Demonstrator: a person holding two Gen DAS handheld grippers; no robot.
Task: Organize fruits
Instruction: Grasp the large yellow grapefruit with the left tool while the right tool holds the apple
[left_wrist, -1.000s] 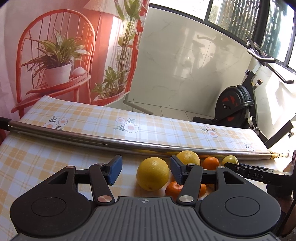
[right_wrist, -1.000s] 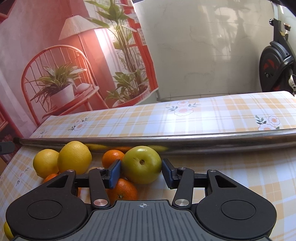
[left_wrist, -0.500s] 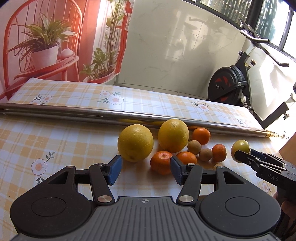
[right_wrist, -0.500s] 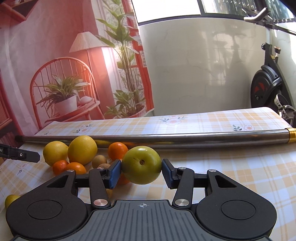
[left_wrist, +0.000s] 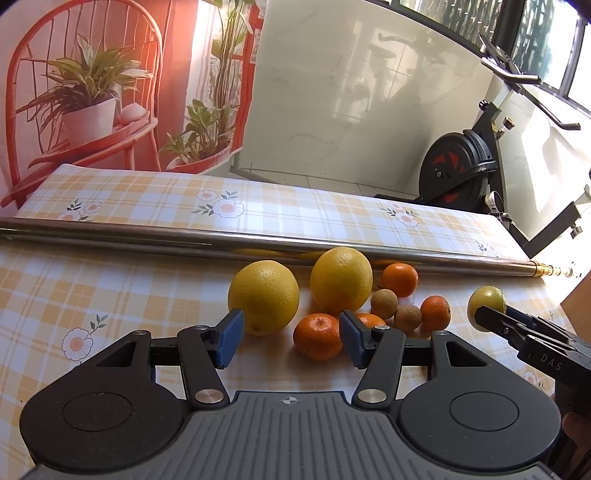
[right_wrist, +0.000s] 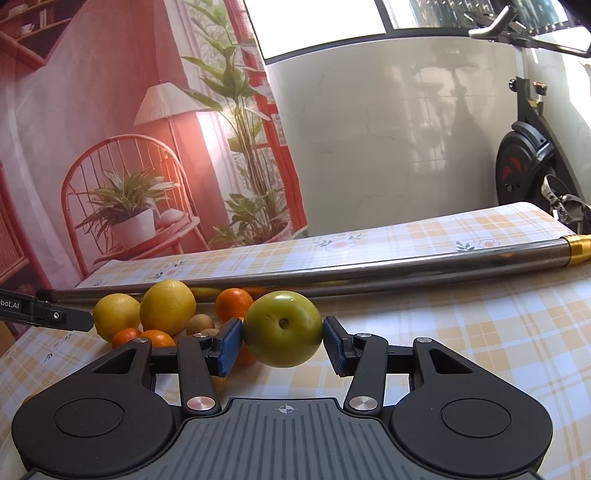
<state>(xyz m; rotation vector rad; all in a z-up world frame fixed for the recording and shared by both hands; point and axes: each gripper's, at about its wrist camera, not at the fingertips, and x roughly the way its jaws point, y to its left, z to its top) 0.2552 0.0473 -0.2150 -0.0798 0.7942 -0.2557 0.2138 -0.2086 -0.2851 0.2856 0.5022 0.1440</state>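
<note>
Green and round, the apple (right_wrist: 282, 328) sat clamped between the blue pads of the right gripper (right_wrist: 282, 341), lifted clear of the checked tablecloth (right_wrist: 480, 332), its stem dimple facing the camera. Beyond and to the left of that gripper lay the rest of the fruit: two large yellow citrus (right_wrist: 168, 305) side by side, a small orange (right_wrist: 234, 302) just behind the apple, and two brown kiwis (right_wrist: 199, 325) partly hidden by the left pad. A steel pole (right_wrist: 406, 271) ran across the cloth beyond all of them. The left gripper (left_wrist: 288, 338) hovered with its jaws apart and nothing between the pads; the nearer yellow citrus (left_wrist: 263, 297) lay just ahead of its left pad and a tangerine (left_wrist: 318, 336) just ahead, near its right pad. Further ahead and to the right sat the second yellow citrus (left_wrist: 341, 280), more small oranges (left_wrist: 400, 279) and the brown kiwis (left_wrist: 384, 304), close together. Far to its right the apple (left_wrist: 486, 303) showed at the tip of the other gripper. An exercise bike (left_wrist: 465, 166) stood beyond the table
</note>
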